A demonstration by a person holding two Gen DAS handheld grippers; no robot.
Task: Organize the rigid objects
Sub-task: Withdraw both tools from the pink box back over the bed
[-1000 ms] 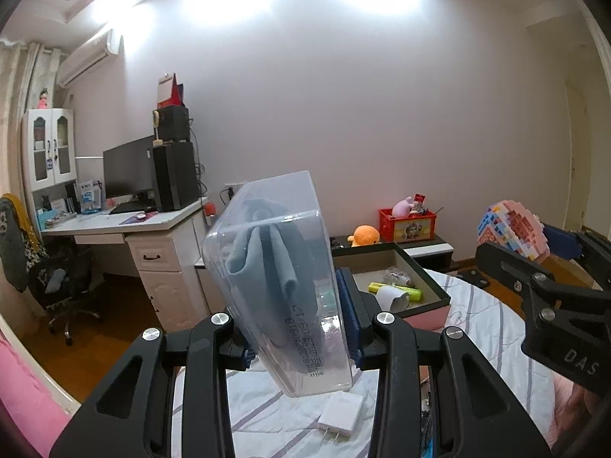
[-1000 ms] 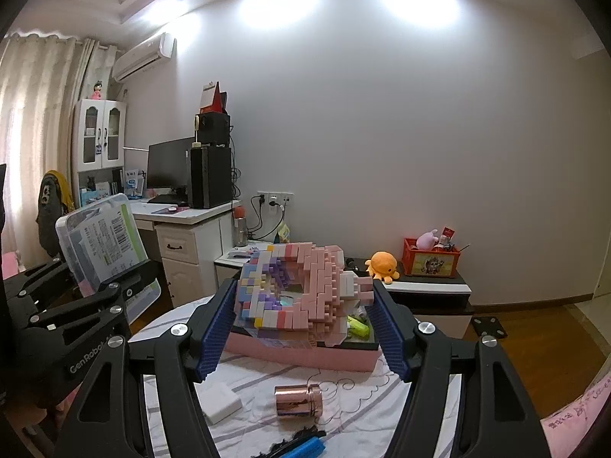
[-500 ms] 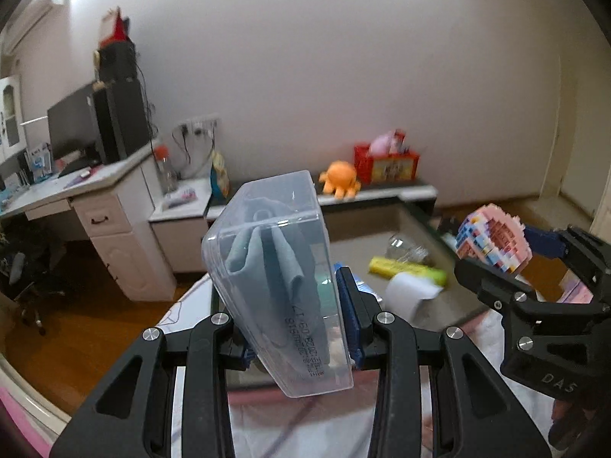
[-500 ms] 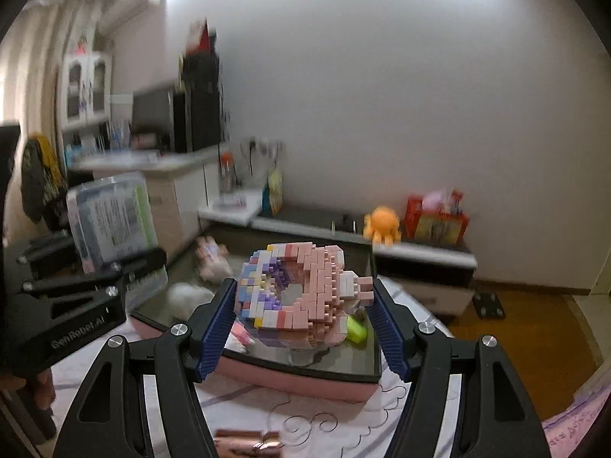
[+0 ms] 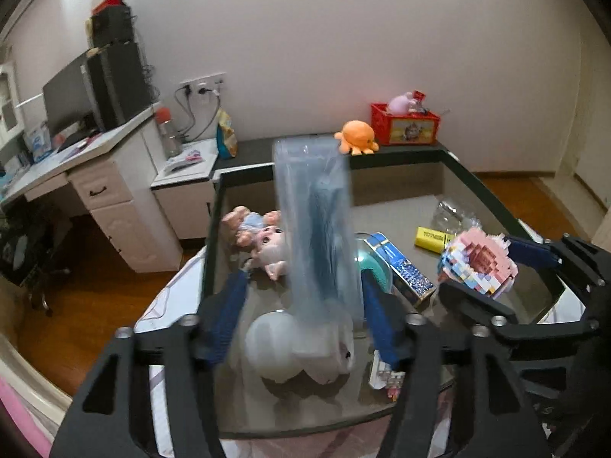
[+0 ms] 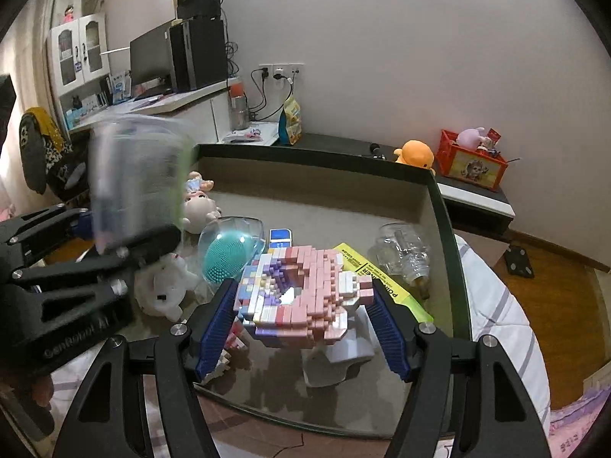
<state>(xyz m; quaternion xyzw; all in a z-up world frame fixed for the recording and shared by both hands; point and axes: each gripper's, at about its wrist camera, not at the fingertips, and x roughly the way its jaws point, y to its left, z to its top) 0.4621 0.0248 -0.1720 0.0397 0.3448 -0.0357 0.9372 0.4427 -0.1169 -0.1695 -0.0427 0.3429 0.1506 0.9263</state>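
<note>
Left gripper [image 5: 303, 315] jaws just opened; blurred clear plastic case [image 5: 317, 229] between, 12 o'clock. Right gripper [image 6: 305, 324] jaws widened, pink brick model [image 6: 301, 294] between, contact unclear.

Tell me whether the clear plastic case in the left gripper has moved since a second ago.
Yes. The clear plastic case has come forward and down over the open storage box. The left gripper has just been opening, and the blurred case sits loose between its jaws.
</note>
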